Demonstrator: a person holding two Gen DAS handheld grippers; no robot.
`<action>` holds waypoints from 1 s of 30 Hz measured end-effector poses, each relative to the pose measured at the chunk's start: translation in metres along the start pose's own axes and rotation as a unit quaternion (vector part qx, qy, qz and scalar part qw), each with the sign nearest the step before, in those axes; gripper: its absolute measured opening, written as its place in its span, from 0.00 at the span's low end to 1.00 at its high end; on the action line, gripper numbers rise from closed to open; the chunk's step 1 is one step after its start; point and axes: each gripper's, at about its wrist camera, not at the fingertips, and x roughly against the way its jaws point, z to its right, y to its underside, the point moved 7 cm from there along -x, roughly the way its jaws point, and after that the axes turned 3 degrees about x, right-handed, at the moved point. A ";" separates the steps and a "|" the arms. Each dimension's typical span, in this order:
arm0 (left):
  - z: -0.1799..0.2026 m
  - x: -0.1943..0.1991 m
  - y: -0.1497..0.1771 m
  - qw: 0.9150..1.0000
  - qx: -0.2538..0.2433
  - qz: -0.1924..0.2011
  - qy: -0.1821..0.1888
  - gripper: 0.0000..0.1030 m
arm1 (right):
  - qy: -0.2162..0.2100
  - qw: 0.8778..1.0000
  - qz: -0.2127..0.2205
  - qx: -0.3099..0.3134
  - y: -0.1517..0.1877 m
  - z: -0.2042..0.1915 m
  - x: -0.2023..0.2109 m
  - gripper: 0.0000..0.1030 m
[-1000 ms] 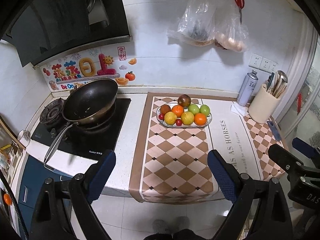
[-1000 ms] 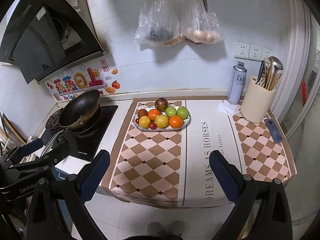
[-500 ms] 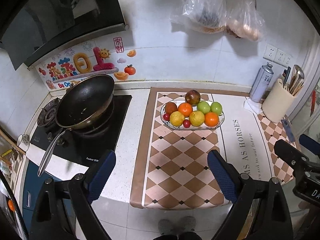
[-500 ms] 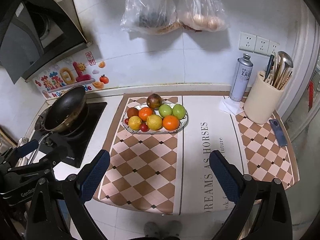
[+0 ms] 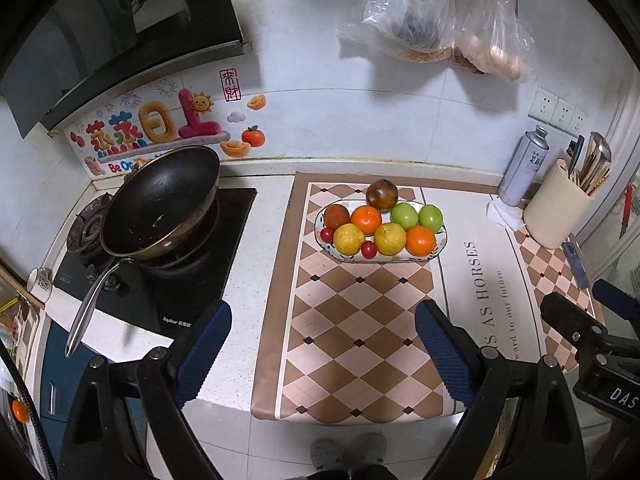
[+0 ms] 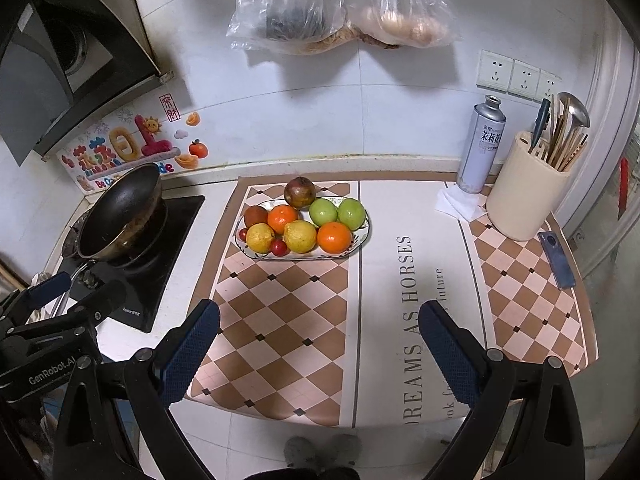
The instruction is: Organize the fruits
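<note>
An oval white plate [image 5: 400,258] [image 6: 362,236] sits on the checkered mat, heaped with several fruits: oranges [image 5: 367,220] [image 6: 334,237], yellow citrus [image 5: 349,239], two green apples [image 5: 407,215] [image 6: 323,212], small red fruits and a dark red-brown fruit [image 5: 382,194] [image 6: 299,192] at the far rim. My left gripper [image 5: 322,348] is open and empty, held above the counter's front edge. My right gripper [image 6: 318,344] is open and empty, also near the front edge. Each gripper shows in the other's view.
A black wok [image 5: 160,204] sits on the stove at left. A spray can [image 6: 482,144], a beige utensil holder [image 6: 524,200] and a phone [image 6: 557,254] stand at right. Plastic bags [image 6: 340,4] hang on the wall. The checkered mat [image 6: 280,312] covers the counter.
Both grippers have moved forward and closer to the counter, so the plate of fruit looks larger. Both stay open and empty.
</note>
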 end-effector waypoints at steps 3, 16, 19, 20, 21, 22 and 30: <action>0.001 0.001 -0.001 1.000 0.001 0.003 -0.002 0.99 | 0.004 1.000 0.004 0.002 -0.001 0.000 0.001 0.98; 0.000 0.006 -0.001 1.000 0.010 0.009 -0.008 0.99 | 0.006 1.000 0.012 0.005 -0.005 0.001 0.006 0.99; 0.000 0.006 -0.002 1.000 0.008 0.009 -0.007 0.99 | 0.008 1.000 0.012 0.004 -0.006 0.003 0.007 0.99; 0.000 0.006 -0.002 1.000 0.008 0.009 -0.007 0.99 | 0.009 1.000 0.012 0.004 -0.007 0.004 0.008 0.99; 0.000 0.006 -0.002 1.000 0.008 0.009 -0.007 0.99 | 0.010 1.000 0.011 0.005 -0.008 0.005 0.009 0.99; 0.000 0.006 -0.001 1.000 0.009 0.009 -0.007 0.99 | 0.010 1.000 0.011 0.005 -0.008 0.005 0.009 0.99; -0.001 0.007 -0.001 1.000 0.010 0.010 -0.007 0.99 | 0.012 1.000 0.014 0.007 -0.008 0.005 0.012 0.99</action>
